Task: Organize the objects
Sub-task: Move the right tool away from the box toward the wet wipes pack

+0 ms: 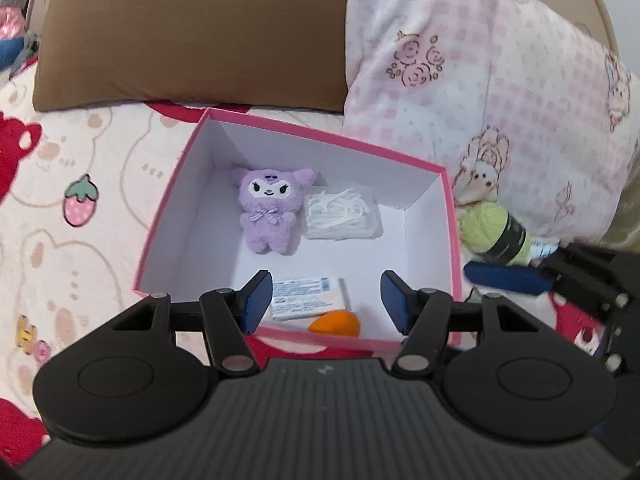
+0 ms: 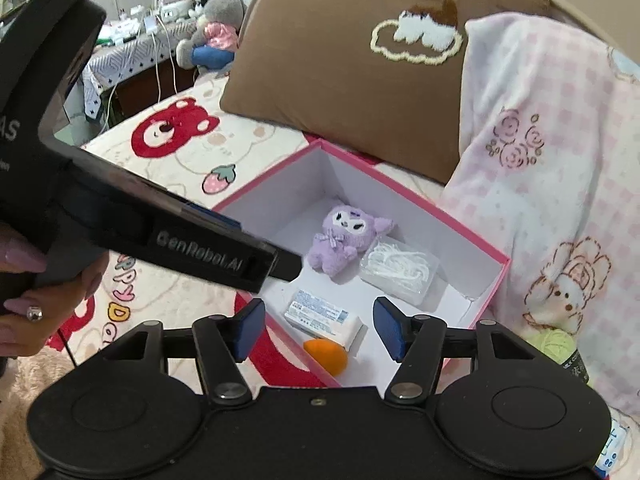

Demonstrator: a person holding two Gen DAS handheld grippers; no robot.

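A pink box (image 1: 328, 136) with a white inside lies open on the bed. In it are a purple plush (image 1: 270, 208), a clear pack of white strings (image 1: 342, 214), a white tissue packet (image 1: 308, 298) and an orange egg-shaped sponge (image 1: 336, 322). My left gripper (image 1: 326, 300) hovers open over the box's near end, nothing between its blue pads. My right gripper (image 2: 319, 328) is open too, above the box (image 2: 420, 204), over the packet (image 2: 324, 316) and sponge (image 2: 326, 354). The plush (image 2: 344, 240) and string pack (image 2: 398, 270) lie further in.
A brown pillow (image 1: 192, 40) and a pink checked blanket (image 1: 500, 100) crowd the box's far and right sides. A green yarn ball (image 1: 484, 224) lies to the right of the box. A person's hand (image 2: 24, 280) holds the left tool. A cluttered table (image 2: 132, 40) stands beyond the bed.
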